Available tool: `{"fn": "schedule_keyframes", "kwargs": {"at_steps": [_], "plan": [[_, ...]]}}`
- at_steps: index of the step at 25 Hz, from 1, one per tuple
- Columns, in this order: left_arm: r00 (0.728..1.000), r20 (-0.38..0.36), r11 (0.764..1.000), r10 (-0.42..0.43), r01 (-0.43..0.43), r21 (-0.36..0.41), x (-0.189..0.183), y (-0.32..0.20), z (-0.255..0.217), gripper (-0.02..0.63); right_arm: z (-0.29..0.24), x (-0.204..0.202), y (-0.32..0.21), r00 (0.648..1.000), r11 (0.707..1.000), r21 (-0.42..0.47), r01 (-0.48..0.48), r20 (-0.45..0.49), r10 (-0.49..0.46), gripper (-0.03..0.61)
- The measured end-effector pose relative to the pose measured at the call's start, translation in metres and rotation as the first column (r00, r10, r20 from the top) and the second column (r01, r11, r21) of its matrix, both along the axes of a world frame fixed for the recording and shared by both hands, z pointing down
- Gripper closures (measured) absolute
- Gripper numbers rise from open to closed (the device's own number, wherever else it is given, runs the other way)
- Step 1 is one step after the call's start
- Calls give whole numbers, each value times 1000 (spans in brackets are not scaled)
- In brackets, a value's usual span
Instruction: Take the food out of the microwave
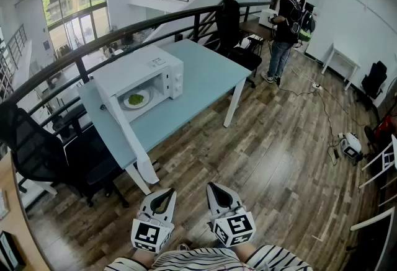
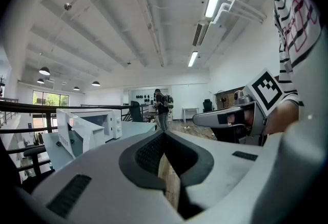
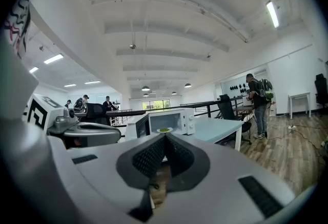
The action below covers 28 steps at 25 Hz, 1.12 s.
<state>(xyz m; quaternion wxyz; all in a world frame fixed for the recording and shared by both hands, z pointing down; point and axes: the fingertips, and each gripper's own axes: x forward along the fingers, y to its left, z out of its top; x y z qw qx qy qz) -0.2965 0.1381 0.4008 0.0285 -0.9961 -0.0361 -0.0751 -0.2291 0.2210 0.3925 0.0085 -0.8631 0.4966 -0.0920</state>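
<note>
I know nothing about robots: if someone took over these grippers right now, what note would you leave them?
Left gripper: jaws shut, empty, short of the table.
Right gripper: the same.
Microwave on the table, door open; plate of green food inside.
Done: door is open. Left: reach in, grip the plate, bring it out.

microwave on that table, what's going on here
A person stands back from the table, holding the left claw and right claw, both shut and empty. The microwave sits on the table with its door swung open, and a plate of green food lies inside. Nothing has been reached for yet.
</note>
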Motion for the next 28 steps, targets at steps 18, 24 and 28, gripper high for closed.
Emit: {"fn": "schedule_keyframes", "kwargs": {"at_steps": [18, 24, 28], "plan": [[991, -4, 985, -135, 134, -105, 101, 48, 7, 420, 17, 100, 20, 962, 965, 11, 264, 77, -264, 364], [968, 3, 962, -250, 249, -115, 135, 73, 12, 420, 23, 142, 47, 931, 935, 3, 354, 88, -353, 364], [947, 2, 940, -320, 318, -121, 151, 89, 14, 420, 26, 166, 67, 916, 919, -2, 394, 88, -392, 364]]}}
